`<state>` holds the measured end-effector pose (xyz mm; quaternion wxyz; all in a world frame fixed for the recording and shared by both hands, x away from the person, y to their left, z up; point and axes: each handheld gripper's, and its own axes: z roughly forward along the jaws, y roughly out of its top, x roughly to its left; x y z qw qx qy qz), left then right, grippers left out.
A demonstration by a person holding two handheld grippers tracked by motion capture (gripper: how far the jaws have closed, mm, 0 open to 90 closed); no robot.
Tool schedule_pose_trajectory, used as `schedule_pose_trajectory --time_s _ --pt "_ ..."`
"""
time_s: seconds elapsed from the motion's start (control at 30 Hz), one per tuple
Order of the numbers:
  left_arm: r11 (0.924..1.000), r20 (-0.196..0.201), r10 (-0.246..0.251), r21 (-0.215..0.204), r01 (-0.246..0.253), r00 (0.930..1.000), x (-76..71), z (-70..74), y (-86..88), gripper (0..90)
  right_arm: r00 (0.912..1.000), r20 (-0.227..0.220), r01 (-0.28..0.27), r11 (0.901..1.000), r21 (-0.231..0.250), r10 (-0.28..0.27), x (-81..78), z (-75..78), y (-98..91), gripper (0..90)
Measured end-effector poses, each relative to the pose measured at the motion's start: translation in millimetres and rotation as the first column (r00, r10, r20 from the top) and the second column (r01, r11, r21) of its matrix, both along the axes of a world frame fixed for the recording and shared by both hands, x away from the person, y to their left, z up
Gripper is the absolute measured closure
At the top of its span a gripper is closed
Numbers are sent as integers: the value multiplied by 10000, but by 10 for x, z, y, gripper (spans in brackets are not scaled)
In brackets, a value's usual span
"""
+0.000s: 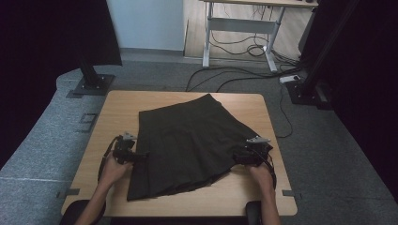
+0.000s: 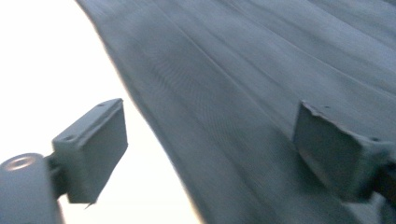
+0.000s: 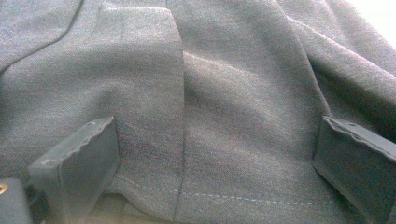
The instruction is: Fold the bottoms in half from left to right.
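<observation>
A dark pleated skirt lies spread flat on the wooden table, waistband toward the far side. My left gripper sits at the skirt's left edge. In the left gripper view its jaws stand wide apart, one pad over the pale table, the other over the skirt's fabric. My right gripper is at the skirt's right edge near the hem. In the right gripper view its jaws are wide, with the stitched hem and a fold of the skirt lying between the pads, which do not press on it.
Bare wood runs along the table's left side and front edge. Beyond the table, on the grey carpet, are two black stand bases, loose cables and a white-framed desk.
</observation>
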<state>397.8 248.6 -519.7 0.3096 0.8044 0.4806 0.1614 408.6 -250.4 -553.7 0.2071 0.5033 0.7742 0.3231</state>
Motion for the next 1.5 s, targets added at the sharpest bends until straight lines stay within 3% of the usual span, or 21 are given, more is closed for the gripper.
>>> schedule_pose_trajectory --time_s 0.07,0.2,0.33,0.43,0.57,0.7,0.83,1.2,1.27,1.43,1.5 --pt "9993 220 121 359 -129 9997 149 51 29 56 10000 67 16 10000 47 -16 -7 -6 -1 4" --pt "9999 531 14 164 -23 9986 457 164 71 34 9999 156 18 10000 95 -20 -15 -15 -5 3" --pt "9985 660 -46 545 10 9978 681 195 58 23 9997 236 25 9999 144 -28 -22 -22 -7 2" --pt "9989 803 -155 446 120 9967 825 186 59 0 9997 244 9 9999 156 -13 -23 -23 -9 2" --pt "9992 685 219 -352 -195 9974 1006 185 80 0 9996 266 -2 9999 156 -2 -23 -24 -10 2" --pt "9984 618 415 -403 -390 9972 1144 171 103 0 9996 268 -2 9999 155 -2 -23 -25 -10 2" --pt "9955 566 801 -556 -770 9952 1243 137 143 0 9996 269 0 9999 151 -4 -22 -25 -9 2" --pt "9910 -129 1314 282 -1309 9913 1436 -240 144 0 9996 272 38 9999 141 -42 -24 -25 -3 1" --pt "9906 173 1370 4 -1370 9904 1431 -274 159 0 9996 272 41 9999 138 -44 -24 -24 -3 0" --pt "9912 169 1325 37 -1326 9910 1434 -275 161 0 9996 266 48 9999 142 -52 -25 -23 -1 2" --pt "9911 174 1333 45 -1334 9909 1435 -275 161 0 10000 19 -71 10000 -14 71 -34 8 19 0"
